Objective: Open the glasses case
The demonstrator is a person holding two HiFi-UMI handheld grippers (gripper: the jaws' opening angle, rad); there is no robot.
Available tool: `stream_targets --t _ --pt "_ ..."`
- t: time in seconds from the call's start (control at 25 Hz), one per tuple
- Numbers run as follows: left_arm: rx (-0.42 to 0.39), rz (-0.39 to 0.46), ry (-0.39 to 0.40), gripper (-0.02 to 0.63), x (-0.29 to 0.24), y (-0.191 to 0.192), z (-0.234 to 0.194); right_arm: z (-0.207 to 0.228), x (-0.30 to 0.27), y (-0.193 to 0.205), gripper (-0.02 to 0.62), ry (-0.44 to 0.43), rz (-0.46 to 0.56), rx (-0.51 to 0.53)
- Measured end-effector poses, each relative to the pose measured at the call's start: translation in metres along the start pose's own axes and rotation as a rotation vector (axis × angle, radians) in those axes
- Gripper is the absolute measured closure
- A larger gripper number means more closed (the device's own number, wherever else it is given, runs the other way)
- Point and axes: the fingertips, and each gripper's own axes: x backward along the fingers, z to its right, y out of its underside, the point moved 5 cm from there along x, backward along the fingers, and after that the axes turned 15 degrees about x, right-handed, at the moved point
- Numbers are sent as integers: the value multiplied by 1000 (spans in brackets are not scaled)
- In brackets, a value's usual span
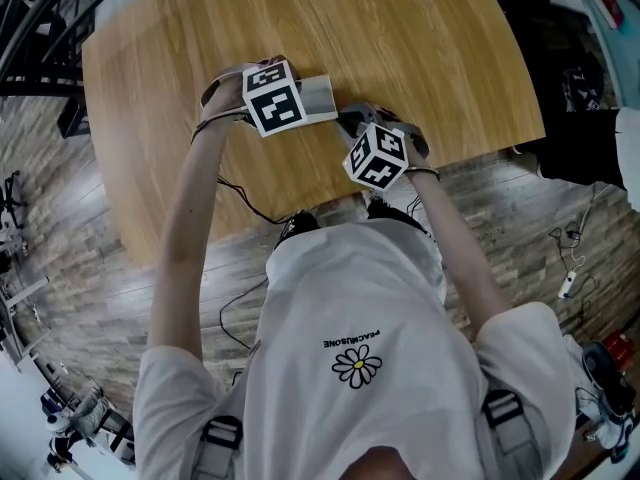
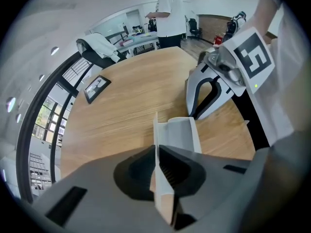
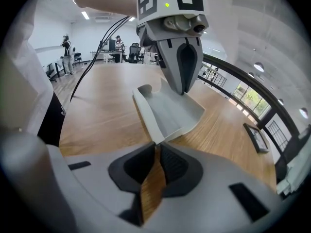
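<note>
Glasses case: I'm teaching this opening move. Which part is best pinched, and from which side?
I'd pinch the glasses case by the free edge of its thin upright flap, coming in from the end, as the left gripper does: it stands like a blade and fits narrow jaws. The right gripper takes the opposite end's corner, sparing the curved tray.

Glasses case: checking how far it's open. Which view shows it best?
The right gripper view: the glasses case is spread open, its grey inside plain, the left gripper at its far edge. The left gripper view shows it edge-on, one flap pinched in those jaws. The head view's marker cubes cover most of it.
</note>
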Motion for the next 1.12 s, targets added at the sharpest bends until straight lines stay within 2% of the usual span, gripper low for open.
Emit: stream_targets --t 0.2,0.4,0.56,0.68,0.76,0.84,1.0,1.12 --pt "4 14 -20 567 2 0 -4 0 0 0 552 -5 3 -2" --pt "-27 25 -56 528 5 -3 -6 2 1 2 549 -12 7 -5" --pt "-25 74 -77 532 18 -10 -7 1 7 6 546 -18 2 -2" --pt "-23 131 -115 541 38 -20 -14 11 17 8 546 1 23 -57" --pt "1 187 -138 549 54 -28 -22 27 29 6 546 53 61 -97" --pt "28 245 -160 558 70 -34 -28 47 48 -2 582 141 114 -110" --pt "45 351 -240 583 105 -42 -39 90 96 -30 588 301 258 -141" --pt "121 512 -298 590 137 -52 -46 125 136 -46 589 396 426 -276"
